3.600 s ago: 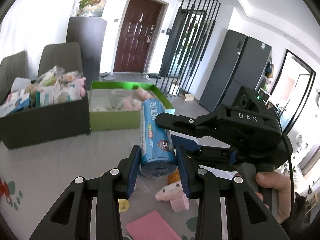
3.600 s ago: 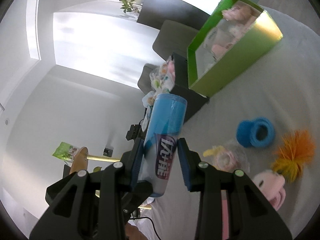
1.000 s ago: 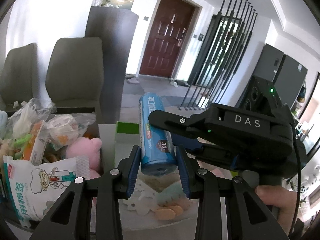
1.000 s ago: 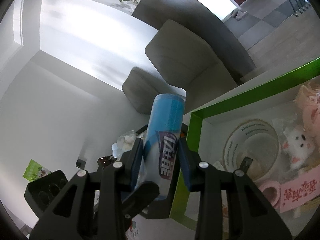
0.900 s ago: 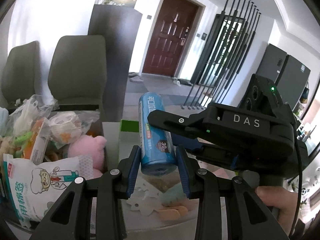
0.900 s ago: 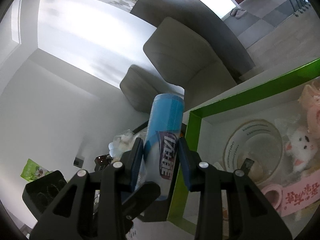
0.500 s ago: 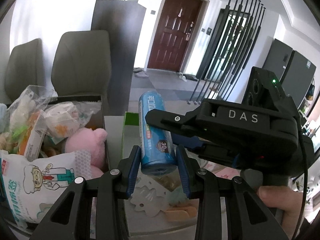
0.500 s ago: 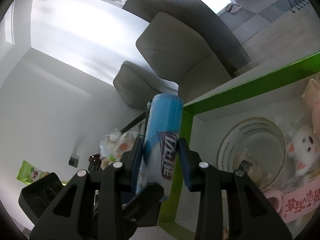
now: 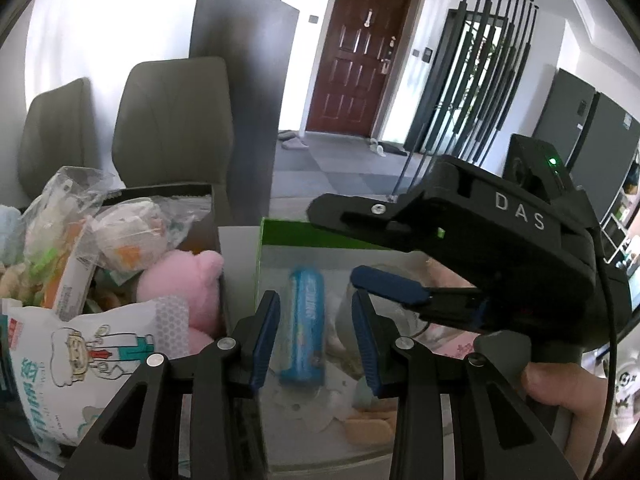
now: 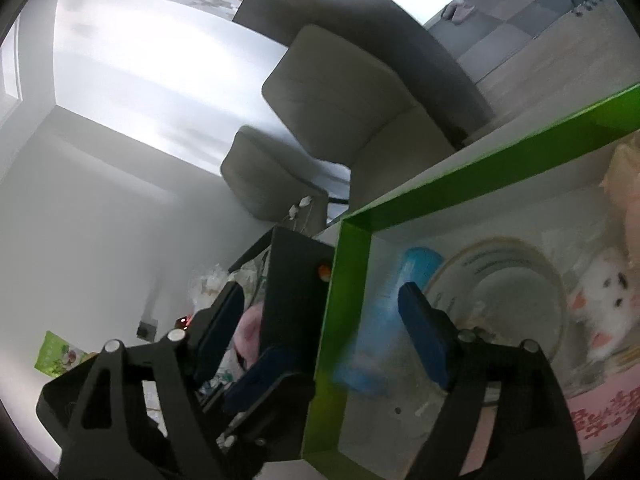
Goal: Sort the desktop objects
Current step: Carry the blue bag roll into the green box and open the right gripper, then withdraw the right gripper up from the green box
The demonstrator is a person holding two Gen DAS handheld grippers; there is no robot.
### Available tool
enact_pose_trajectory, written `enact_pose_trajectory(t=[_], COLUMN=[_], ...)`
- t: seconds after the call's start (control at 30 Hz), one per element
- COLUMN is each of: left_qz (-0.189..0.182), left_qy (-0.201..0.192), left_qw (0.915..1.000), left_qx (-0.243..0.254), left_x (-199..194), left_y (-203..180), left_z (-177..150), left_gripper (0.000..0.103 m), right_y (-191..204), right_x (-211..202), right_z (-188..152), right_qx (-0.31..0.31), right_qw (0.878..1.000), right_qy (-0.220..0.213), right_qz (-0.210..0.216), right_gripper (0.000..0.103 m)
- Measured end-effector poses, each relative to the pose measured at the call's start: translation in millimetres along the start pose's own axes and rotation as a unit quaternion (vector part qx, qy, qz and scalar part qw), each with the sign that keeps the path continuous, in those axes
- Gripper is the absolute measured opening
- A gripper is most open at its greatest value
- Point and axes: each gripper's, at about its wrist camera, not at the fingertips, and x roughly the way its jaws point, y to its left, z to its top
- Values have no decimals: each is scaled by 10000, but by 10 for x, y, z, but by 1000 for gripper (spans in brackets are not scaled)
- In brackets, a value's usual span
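Two grey chairs [image 9: 168,120] stand before a white wall. Far behind, a brown door [image 9: 356,64] and a grey tiled floor [image 9: 340,168].

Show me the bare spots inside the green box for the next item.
In the green box, bare floor shows near its front-left corner, between the left wall and the blue roll. Right of the roll it is crowded: a clear round tub, plush toys, a pink card. The dark box is heaped full.

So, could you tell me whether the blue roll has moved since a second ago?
Yes. The blue roll has dropped from the right gripper, whose jaws are opening, into the green box, near its left wall.
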Motion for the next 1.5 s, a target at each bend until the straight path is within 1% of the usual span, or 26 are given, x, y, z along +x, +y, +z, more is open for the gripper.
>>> enact_pose_trajectory(t=[0.17,0.33,0.5,0.63,0.67,0.73,0.77,0.8,0.97,1.03,1.07,1.1,1.13,1.17,1.23,1.3,1.33,1.37,1.5], left_qz=[-20,-62,-105,-165,-182,-245,-304,-366,-434,-405,-391,-383,-377,-382,-428,-454,-430,-401,-391], left_qy=[-99,-158,-248,-355,-377,-438,-467,-506,-735,-850,-909,-977,-1038,-1101,-1243,-1317,-1364,-1432,-1557], left_qw=[9999,9998,9995,9991,9990,9986,9983,9979,9962,9953,9948,9940,9932,9923,9900,9886,9879,9868,9848], left_qx=[-81,-136,-147,-176,-181,-189,-188,-185,-199,-225,-250,-294,-358,-424,-520,-566,-601,-639,-671], left_x=[-60,-112,-191,-287,-307,-366,-387,-410,-556,-619,-654,-698,-740,-779,-871,-938,-975,-1017,-1136], left_y=[25,60,66,94,102,114,119,124,152,193,219,259,313,354,440,485,506,526,549], left_z=[14,28,63,80,88,105,112,122,166,196,199,209,216,221,230,241,245,247,246], left_gripper=[37,38,38,38,39,45,53,58,59,59,59,60,63,76,87,91,96,97,98], right_y=[13,62,160,280,303,357,375,404,499,542,557,570,576,584,620,678,705,739,833], right_x=[-39,-42,-140,-245,-266,-333,-354,-383,-515,-588,-617,-658,-680,-701,-741,-801,-829,-874,-998], right_z=[-4,13,19,20,17,6,7,2,-25,-54,-73,-105,-126,-147,-191,-231,-250,-277,-386], right_qx=[-21,-31,-108,-327,-374,-457,-483,-522,-582,-608,-602,-566,-536,-510,-487,-551,-586,-627,-727], right_qw=[10000,9999,9996,9990,9987,9981,9979,9977,9968,9963,9961,9960,9961,9961,9963,9956,9952,9947,9933], right_qy=[-56,-81,-137,-312,-343,-406,-420,-435,-534,-594,-623,-662,-665,-659,-589,-603,-633,-679,-736], right_qz=[47,128,223,63,21,13,11,-1,80,124,156,202,237,286,391,462,458,453,520], right_gripper=[86,87,89,91,93,95,96,97,98,100,103,103,103,103,103,103,103,103,103])
